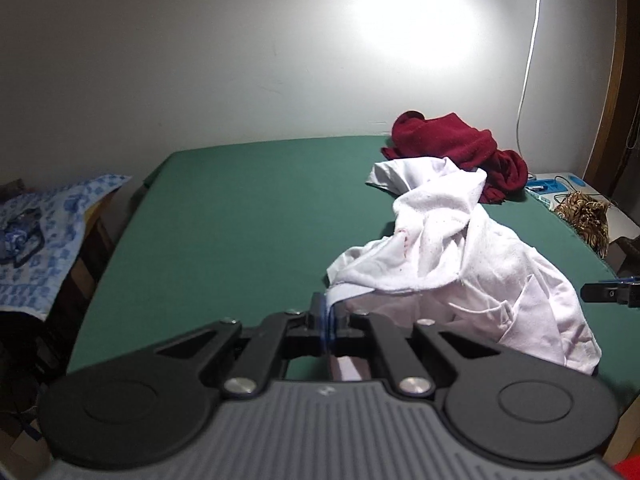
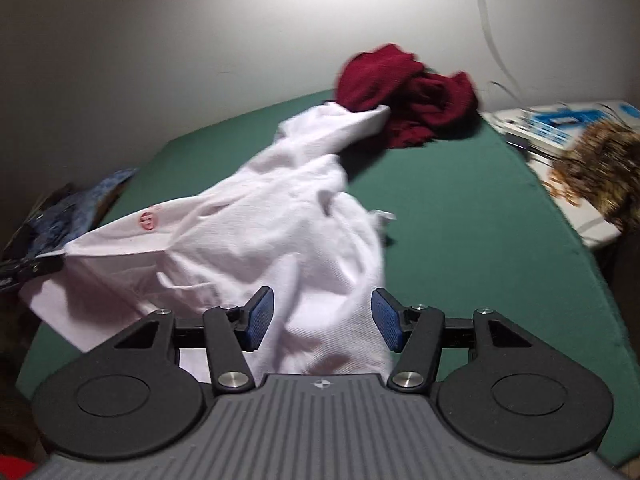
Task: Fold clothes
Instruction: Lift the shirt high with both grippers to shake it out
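White shirt [image 1: 460,256] pinched in left tongs [image 1: 329,320]; right tongs [image 2: 322,322] agape.

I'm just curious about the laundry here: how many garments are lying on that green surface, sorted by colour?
White: 1, the white shirt, pinched at one edge by the left gripper
Dark red: 1, the dark red garment, crumpled at the far end
Total: 2 on the green surface

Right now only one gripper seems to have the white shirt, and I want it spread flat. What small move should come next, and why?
Probably close the right gripper on the white shirt. Its jaws stand open with cloth lying between them, while the left gripper is shut on an edge, and the shirt lies bunched on the green table.
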